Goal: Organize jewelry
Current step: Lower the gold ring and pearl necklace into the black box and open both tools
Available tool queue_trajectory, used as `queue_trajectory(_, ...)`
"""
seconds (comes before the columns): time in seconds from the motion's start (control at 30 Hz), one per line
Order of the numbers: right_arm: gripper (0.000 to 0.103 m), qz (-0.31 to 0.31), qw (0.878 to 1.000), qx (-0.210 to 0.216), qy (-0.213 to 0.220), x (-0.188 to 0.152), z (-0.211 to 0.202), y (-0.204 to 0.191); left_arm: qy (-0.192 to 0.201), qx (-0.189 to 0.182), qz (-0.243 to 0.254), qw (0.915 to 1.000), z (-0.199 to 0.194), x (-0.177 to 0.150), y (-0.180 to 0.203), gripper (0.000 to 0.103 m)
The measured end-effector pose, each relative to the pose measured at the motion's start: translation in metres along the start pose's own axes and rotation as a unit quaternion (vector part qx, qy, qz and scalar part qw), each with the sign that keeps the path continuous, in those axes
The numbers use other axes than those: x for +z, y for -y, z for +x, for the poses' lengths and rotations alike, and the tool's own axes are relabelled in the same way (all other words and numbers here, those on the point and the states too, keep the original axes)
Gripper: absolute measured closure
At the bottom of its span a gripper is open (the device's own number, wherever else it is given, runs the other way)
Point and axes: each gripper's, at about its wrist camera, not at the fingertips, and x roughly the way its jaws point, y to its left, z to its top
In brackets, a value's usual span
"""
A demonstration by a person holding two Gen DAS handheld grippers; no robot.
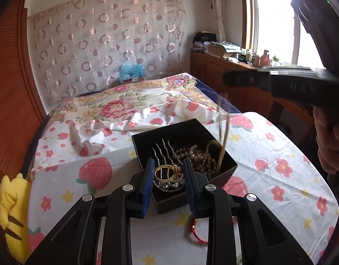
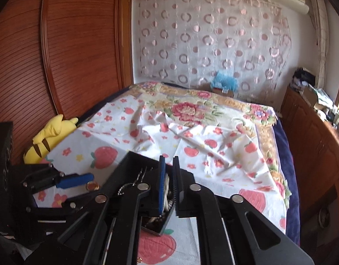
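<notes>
A black jewelry box [image 1: 230, 165] sits on the strawberry-print sheet [image 1: 279, 145]. It holds a silver hair comb [image 1: 164, 152], a brown bead necklace [image 1: 197, 155] and bracelets. My left gripper [image 1: 168, 170] is shut on a gold ring [image 1: 166, 172] at the box's near edge. My right gripper [image 2: 168, 176] is high above the box, its jaws nearly together on a thin gold chain [image 1: 223, 137] that hangs down into the box. The left gripper also shows in the right wrist view [image 2: 90, 182]. A red cord bracelet [image 1: 197, 231] lies on the sheet in front of the box.
A yellow plush toy [image 1: 11, 207] lies at the bed's left edge by the wooden wardrobe [image 2: 70, 44]. A floral blanket [image 1: 125, 103] covers the far bed. A wooden cabinet [image 1: 213, 70] with clutter stands under the window at right.
</notes>
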Motion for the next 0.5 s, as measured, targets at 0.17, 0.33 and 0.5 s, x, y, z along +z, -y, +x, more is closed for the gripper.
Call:
queue_trajectory(0.17,0.08,0.01,1.0,0.0,-0.004,-0.013,0.0,0.01,-0.006,0.003,0.003,1.0,0.014,0.007,0.005,0.078)
queue_trajectory(0.33,0.08,0.018,1.0,-0.005,-0.008,-0.032,-0.006,0.026,-0.013,0.009,0.006,0.9999,0.032,0.013,0.008,0.078)
queue_trajectory(0.5,0.08,0.026,1.0,-0.006,-0.012,-0.049,-0.009,0.037,-0.018,0.018,0.011,0.9996,0.045,0.019,0.013,0.078)
